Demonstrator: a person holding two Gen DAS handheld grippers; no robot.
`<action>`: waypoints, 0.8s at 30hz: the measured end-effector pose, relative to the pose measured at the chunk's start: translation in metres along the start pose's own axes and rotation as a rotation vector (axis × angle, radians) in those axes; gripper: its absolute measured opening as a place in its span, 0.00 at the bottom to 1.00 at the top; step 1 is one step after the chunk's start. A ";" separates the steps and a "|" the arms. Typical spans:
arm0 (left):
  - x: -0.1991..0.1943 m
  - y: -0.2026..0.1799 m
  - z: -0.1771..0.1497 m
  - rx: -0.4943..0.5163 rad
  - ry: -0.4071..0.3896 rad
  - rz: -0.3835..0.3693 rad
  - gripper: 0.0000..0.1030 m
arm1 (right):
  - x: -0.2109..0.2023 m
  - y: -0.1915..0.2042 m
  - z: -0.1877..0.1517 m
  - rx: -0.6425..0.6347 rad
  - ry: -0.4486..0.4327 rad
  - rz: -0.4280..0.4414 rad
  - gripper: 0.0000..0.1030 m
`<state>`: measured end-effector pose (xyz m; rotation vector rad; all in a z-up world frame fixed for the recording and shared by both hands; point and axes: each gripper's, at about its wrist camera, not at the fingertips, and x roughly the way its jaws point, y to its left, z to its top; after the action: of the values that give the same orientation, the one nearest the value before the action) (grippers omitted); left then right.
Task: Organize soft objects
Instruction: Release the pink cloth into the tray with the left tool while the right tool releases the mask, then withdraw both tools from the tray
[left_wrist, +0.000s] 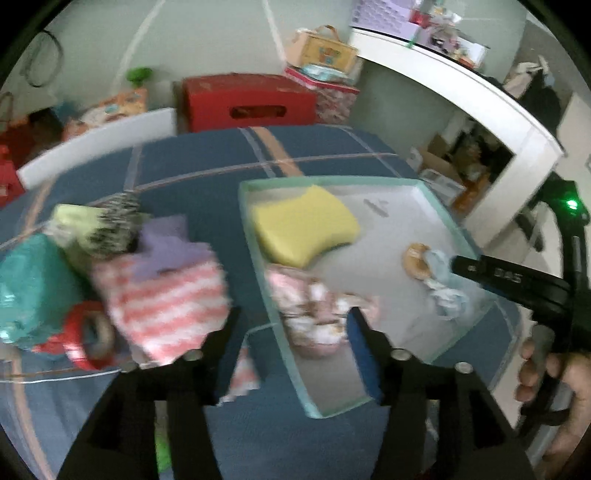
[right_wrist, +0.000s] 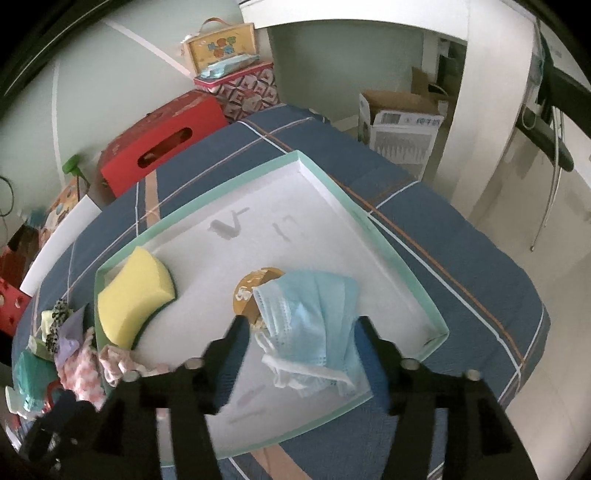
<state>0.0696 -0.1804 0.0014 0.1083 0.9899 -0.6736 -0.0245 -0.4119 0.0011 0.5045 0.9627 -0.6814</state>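
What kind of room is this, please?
Probably a home bedroom or spare room: a blue plaid bedspread covers the surface, gift boxes and a red box stand by the wall, and a white desk holds clutter.

The tray (right_wrist: 402, 280) lies on the bedspread (right_wrist: 461, 258). In it, a sponge (right_wrist: 135, 295) sits at the left, a face mask (right_wrist: 314, 325) nearer the front — overlapping a disc (right_wrist: 245, 295) behind it. A crumpled cloth (left_wrist: 317, 314) lies in the tray before the sponge. Left of the tray, outside it, a pile of cloths (left_wrist: 162, 291) rests on the bedspread.
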 end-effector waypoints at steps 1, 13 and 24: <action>-0.003 0.007 0.000 -0.016 0.002 0.038 0.60 | -0.002 0.002 0.000 -0.008 -0.004 -0.002 0.63; -0.020 0.080 -0.007 -0.206 0.055 0.242 0.83 | -0.001 0.026 -0.005 -0.115 0.009 -0.020 0.93; -0.035 0.101 -0.008 -0.271 0.034 0.285 0.88 | -0.016 0.077 -0.021 -0.280 -0.018 0.038 1.00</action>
<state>0.1087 -0.0804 0.0031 0.0217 1.0645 -0.2742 0.0125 -0.3404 0.0116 0.2684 1.0107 -0.5062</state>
